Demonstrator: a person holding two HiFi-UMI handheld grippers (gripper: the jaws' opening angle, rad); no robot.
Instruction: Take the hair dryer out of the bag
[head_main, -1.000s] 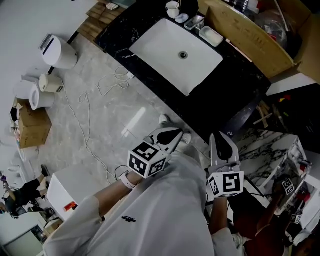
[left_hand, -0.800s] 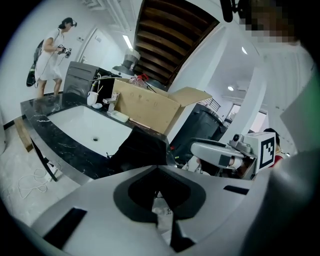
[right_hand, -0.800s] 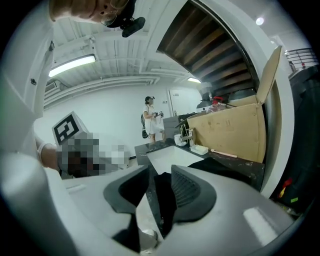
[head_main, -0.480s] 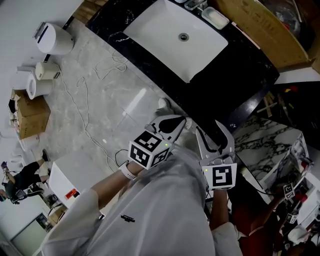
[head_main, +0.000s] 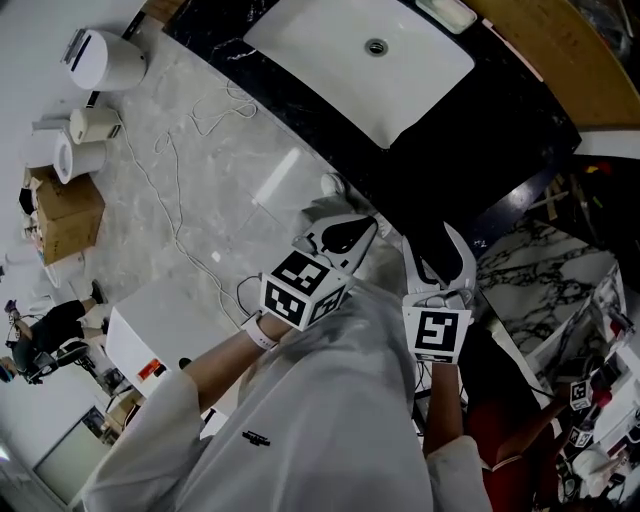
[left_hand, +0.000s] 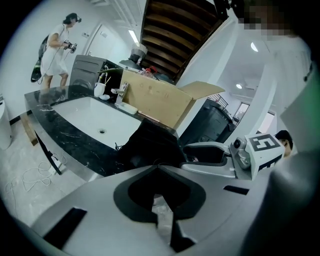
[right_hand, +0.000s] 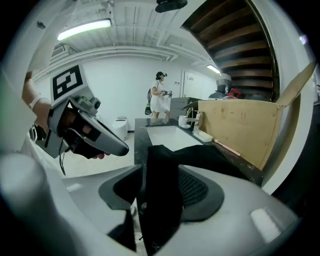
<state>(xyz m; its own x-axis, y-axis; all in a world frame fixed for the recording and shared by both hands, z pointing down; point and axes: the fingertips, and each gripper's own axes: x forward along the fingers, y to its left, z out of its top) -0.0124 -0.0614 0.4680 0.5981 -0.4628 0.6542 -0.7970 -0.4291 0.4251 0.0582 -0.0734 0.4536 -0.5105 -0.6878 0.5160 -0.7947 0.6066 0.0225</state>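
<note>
Only the right gripper view shows a fold of the black bag (right_hand: 159, 200) between the jaws of the right gripper (right_hand: 161, 170), which have just been opening wide. The left gripper (left_hand: 157, 169) is pressed together in its own view, with the bag just ahead.

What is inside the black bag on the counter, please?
Of the black bag only dark outer fabric shows, lying on the black counter beside the white sink. Its inside is covered by that fabric, so no hair dryer can be seen.
</note>
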